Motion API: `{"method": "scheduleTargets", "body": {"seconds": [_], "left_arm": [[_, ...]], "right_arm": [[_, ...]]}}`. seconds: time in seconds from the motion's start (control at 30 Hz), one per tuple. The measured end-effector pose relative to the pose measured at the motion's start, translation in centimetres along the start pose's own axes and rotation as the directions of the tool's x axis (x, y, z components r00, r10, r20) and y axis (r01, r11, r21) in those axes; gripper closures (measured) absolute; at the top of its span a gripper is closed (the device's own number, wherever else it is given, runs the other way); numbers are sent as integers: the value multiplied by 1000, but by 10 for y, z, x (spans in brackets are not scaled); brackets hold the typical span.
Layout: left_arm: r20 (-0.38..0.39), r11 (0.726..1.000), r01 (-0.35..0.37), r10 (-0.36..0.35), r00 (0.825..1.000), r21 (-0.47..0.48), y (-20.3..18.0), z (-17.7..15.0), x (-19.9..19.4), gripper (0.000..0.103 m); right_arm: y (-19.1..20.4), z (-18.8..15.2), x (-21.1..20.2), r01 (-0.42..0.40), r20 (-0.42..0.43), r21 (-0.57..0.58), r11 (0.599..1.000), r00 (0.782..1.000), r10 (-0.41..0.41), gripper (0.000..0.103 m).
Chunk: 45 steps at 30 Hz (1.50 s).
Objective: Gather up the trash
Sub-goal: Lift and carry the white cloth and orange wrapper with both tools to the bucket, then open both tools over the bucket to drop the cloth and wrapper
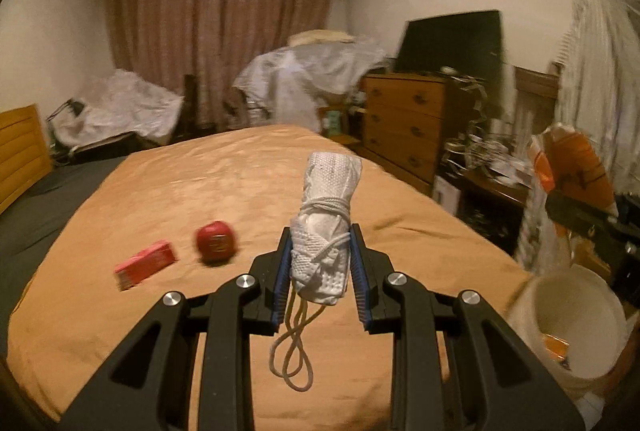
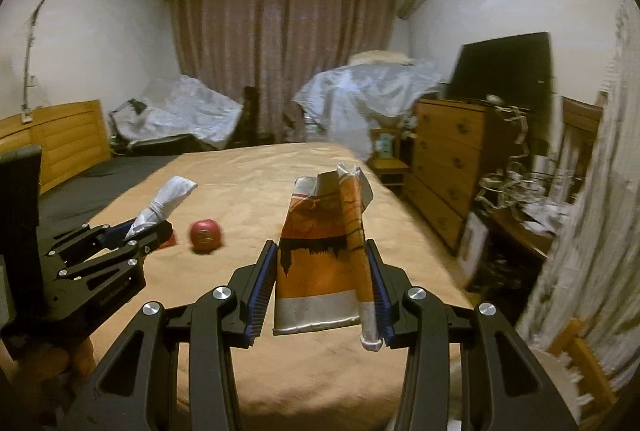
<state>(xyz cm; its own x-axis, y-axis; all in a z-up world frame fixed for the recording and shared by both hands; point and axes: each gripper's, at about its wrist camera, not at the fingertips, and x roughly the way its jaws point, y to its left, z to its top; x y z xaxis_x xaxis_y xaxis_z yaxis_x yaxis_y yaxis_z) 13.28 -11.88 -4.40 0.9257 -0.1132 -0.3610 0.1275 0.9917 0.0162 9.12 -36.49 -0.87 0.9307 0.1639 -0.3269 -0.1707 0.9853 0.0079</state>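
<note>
My left gripper (image 1: 320,237) is shut on a rolled white face mask (image 1: 326,215) whose ear loops dangle below the jaws; the same gripper (image 2: 150,229) and mask (image 2: 164,205) show at the left of the right wrist view. An orange and white snack wrapper (image 2: 324,263) stands clamped in my right gripper (image 2: 322,249), which is shut on it. That wrapper (image 1: 568,167) also appears at the right edge of the left wrist view. On the tan bedspread (image 1: 200,175) lie a red round wrapped item (image 1: 215,242) and a small pink box (image 1: 146,263).
A white bucket (image 1: 568,327) with something orange inside stands at the bed's right edge. Beyond it are a wooden dresser (image 1: 408,119), a dark screen (image 1: 452,39) and a cluttered low table (image 2: 516,207). A wooden headboard (image 2: 60,139) runs along the left.
</note>
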Motion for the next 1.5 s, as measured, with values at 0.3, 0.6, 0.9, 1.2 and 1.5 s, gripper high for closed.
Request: {"method": "scheduleTargets", "body": {"seconds": [0.3, 0.6, 0.9, 1.2, 1.5], "left_arm": [[-62, 979, 186, -181, 981, 83, -85, -1, 9, 77], [-195, 925, 353, -323, 926, 143, -161, -10, 27, 77], [-394, 823, 520, -411, 822, 228, -228, -24, 50, 77], [-581, 732, 626, -396, 711, 269, -265, -45, 79, 77], [-607, 732, 623, -369, 704, 277, -267, -49, 97, 76]], "right_arm": [[-112, -15, -49, 144, -84, 42, 989, 987, -140, 58], [-214, -38, -74, 207, -238, 107, 973, 955, -177, 58], [-268, -72, -49, 180, -502, 141, 974, 861, -86, 58], [-290, -98, -12, 130, -655, 211, 969, 754, 41, 58], [-294, -113, -6, 127, -669, 224, 966, 741, 57, 58]]}}
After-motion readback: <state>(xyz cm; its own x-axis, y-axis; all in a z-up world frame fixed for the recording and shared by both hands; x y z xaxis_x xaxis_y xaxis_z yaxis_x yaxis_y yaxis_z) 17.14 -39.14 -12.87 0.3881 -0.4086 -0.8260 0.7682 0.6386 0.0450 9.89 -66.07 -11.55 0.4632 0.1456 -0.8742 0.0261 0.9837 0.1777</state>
